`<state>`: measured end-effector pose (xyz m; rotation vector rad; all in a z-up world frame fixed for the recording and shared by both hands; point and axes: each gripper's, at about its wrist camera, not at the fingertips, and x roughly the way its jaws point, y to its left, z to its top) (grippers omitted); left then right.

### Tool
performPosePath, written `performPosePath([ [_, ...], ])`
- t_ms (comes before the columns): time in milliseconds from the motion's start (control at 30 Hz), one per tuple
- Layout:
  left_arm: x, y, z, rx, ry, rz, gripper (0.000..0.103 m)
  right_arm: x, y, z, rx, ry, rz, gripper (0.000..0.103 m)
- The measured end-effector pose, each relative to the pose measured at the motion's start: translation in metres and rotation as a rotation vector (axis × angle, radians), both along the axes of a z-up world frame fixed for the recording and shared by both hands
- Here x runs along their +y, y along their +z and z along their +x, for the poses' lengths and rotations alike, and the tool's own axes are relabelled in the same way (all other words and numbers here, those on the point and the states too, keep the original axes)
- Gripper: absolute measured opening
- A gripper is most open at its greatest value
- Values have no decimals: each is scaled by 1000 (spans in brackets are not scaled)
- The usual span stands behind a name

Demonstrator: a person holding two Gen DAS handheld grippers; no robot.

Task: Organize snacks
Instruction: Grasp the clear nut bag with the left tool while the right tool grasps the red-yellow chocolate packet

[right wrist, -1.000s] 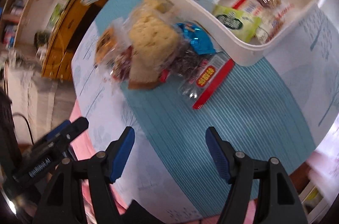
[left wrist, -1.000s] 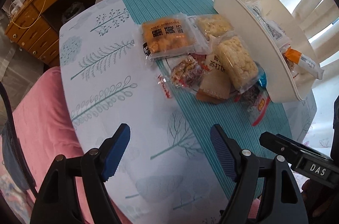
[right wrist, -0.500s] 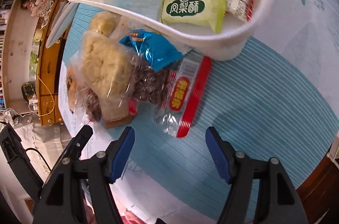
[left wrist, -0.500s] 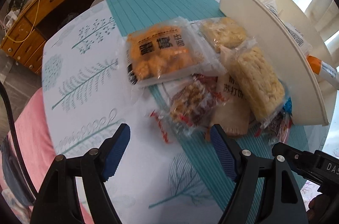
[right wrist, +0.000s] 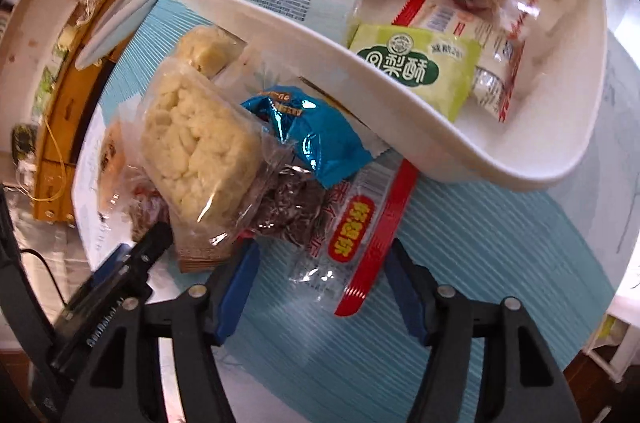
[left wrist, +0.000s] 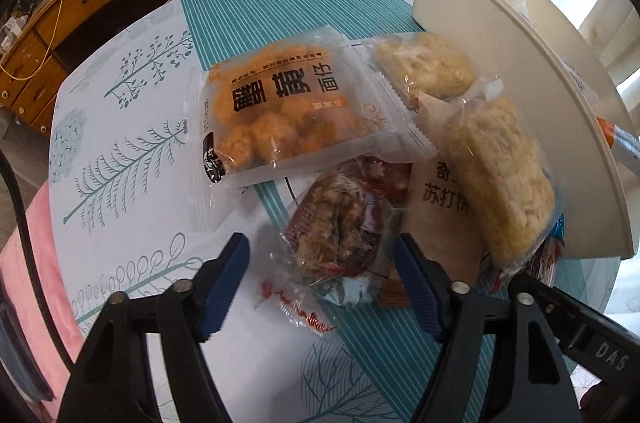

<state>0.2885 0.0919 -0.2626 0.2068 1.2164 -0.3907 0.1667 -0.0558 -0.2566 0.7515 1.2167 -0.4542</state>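
Now both claws are down over the snack pile. My left gripper (left wrist: 322, 269) has just been narrowing, jaws still apart with the crinkled clear packet of brown nutty clusters (left wrist: 340, 227) lying between the pads; no pad pressing it that I can see. My right gripper (right wrist: 320, 277) likewise has been narrowing, straddling the clear packet with the red strip (right wrist: 360, 235), not clamped.

Risks, as I judge them: slick film could skid out of a closing pinch. On the left, the tan cracker packet (left wrist: 440, 211) sits just beside the right pad and may get caught too. On the right, the dark seed packet (right wrist: 296, 203) overlaps my target, so a lift could drag it, and the blue foil packet (right wrist: 316, 139) above it.

Further out: pale puffed-rice bar (right wrist: 196, 147), knobbly, in glossy wrap. Beyond, white tub (right wrist: 400, 95), smooth plastic, curved rim, already holding packets. Ribbed teal runner (right wrist: 460, 247) beneath.
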Motion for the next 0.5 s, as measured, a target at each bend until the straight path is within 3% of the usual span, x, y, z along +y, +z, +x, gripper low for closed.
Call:
performPosePath([
  [133,-1,-5,2,19,0,-3,52,3,1,3,24,6,-55,47],
  [500,4,-1,-1,31,31,-8,44,3,2,3,2,18,-17,20],
])
